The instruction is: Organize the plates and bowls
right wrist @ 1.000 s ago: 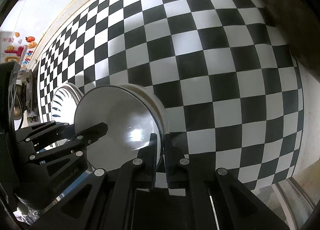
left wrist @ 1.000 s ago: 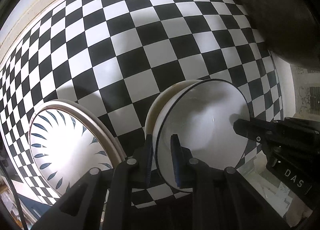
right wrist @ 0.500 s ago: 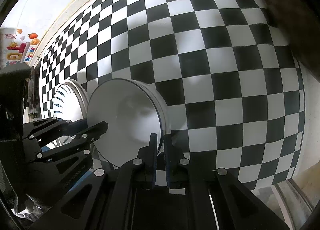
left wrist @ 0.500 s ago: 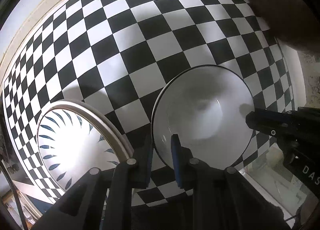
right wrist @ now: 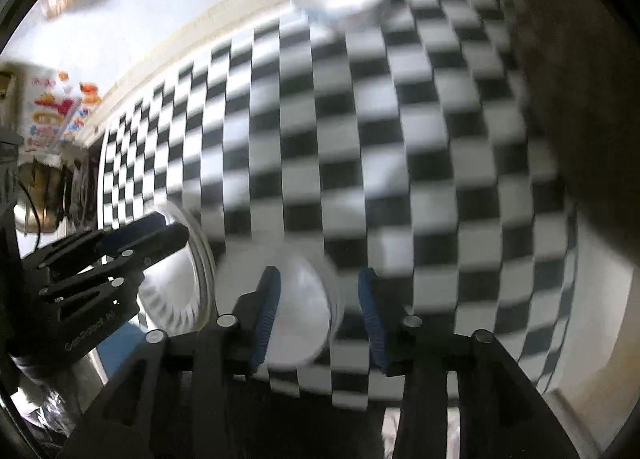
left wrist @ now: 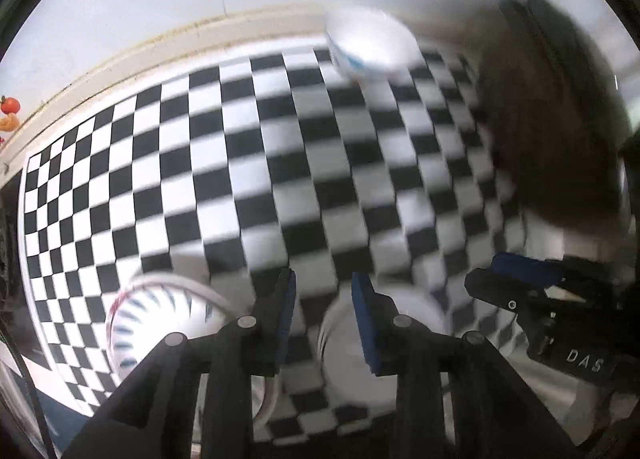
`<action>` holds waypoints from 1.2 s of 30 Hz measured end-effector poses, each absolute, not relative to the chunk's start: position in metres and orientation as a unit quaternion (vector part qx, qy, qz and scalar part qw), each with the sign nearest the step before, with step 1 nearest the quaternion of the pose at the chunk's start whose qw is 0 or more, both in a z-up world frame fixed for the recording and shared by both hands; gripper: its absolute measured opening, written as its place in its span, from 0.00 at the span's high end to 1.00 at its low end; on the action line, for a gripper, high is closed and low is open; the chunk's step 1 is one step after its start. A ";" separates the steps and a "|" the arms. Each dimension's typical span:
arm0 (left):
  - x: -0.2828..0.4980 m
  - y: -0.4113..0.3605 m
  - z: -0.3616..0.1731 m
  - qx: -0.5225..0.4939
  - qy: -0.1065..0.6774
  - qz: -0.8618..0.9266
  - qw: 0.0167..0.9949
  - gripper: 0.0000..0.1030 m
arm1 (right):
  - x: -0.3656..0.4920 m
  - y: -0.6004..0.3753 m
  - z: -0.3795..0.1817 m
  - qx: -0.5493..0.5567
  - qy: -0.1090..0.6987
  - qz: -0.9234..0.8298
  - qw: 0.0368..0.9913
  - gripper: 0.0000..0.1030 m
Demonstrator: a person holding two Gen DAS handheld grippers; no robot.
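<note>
We see the white bowl (right wrist: 296,311) on the checkered cloth (right wrist: 400,139) — below both opening jaws, unclamped: left gripper (left wrist: 323,307) narrow, right gripper (right wrist: 318,309) wider; patterned plate (left wrist: 160,323) just beside.

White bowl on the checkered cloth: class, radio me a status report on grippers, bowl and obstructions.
Left gripper and right gripper opening, empty. White bowl down on checkered cloth, beside patterned plate. Spotted bowl far off; nothing blocking.
</note>
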State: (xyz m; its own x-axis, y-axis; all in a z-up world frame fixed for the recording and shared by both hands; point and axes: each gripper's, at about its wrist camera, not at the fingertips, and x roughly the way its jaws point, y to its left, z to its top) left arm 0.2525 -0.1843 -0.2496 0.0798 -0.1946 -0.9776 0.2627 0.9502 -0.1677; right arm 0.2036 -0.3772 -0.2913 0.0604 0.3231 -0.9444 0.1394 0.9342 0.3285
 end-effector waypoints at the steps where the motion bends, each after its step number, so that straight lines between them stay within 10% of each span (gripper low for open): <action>1: 0.263 -0.187 -0.249 0.015 0.659 -0.154 0.736 0.74 | 0.215 -0.380 -0.286 0.167 0.676 0.062 0.715 0.58; 17: 0.459 -0.241 -0.313 -0.056 0.693 -0.139 0.705 0.74 | 0.439 -0.416 -0.320 0.094 0.655 -0.046 0.749 0.59; 26: 0.483 -0.267 -0.362 -0.041 0.726 -0.158 0.668 0.84 | 0.462 -0.431 -0.366 0.096 0.676 -0.072 0.727 0.92; 36: 0.468 -0.255 -0.365 -0.023 0.728 -0.158 0.666 0.85 | 0.453 -0.426 -0.370 0.126 0.696 -0.029 0.706 0.92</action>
